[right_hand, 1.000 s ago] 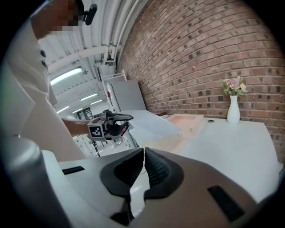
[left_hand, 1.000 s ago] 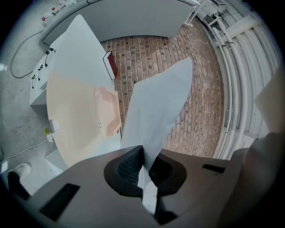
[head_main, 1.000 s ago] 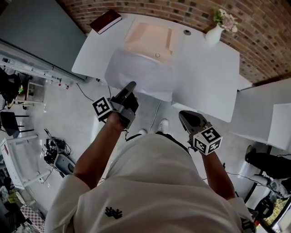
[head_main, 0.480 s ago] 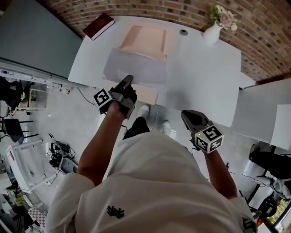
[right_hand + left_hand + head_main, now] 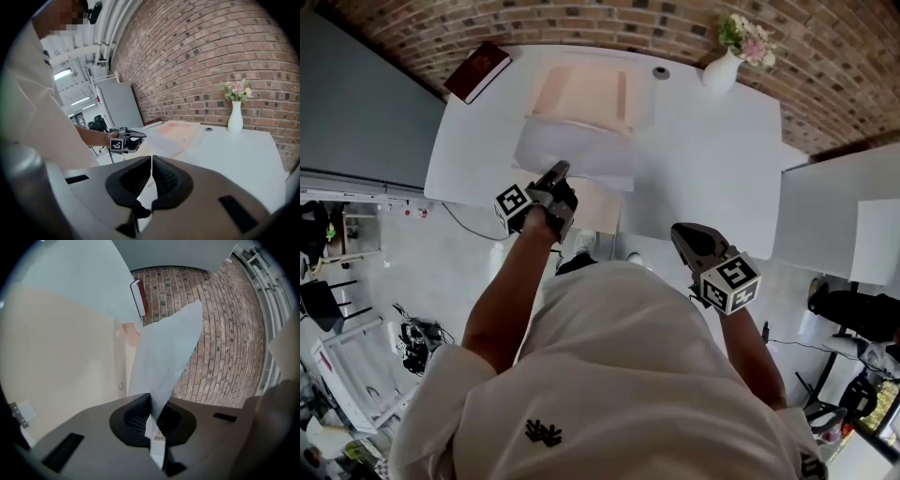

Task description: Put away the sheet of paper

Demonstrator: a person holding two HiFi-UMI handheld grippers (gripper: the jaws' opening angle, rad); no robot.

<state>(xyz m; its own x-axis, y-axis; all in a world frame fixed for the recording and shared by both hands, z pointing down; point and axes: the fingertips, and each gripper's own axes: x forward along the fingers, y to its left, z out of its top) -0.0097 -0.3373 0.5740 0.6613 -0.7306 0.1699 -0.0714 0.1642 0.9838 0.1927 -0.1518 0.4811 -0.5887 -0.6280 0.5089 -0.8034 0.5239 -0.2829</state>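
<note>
The white sheet of paper [image 5: 577,155] lies over the near part of the white table [image 5: 722,159], its near edge pinched in my left gripper [image 5: 555,178], which is shut on it. In the left gripper view the sheet [image 5: 164,357] rises out of the shut left gripper [image 5: 151,404] and bends toward the brick wall. Beyond it lies an open peach folder [image 5: 581,94]. My right gripper [image 5: 689,246] hangs short of the table's front edge, shut and empty. The right gripper [image 5: 151,161] looks across at the left gripper [image 5: 129,138] and the paper [image 5: 161,140].
A dark red book [image 5: 476,70] lies at the table's far left corner. A white vase with flowers [image 5: 722,66] stands at the far right, a small round object [image 5: 661,72] beside it. A beige panel [image 5: 600,202] shows below the front edge. White furniture [image 5: 834,216] stands to the right.
The left gripper has carried the sheet forward and down, so the paper now rests lower over the table. The right gripper has drifted forward a little, still shut.
</note>
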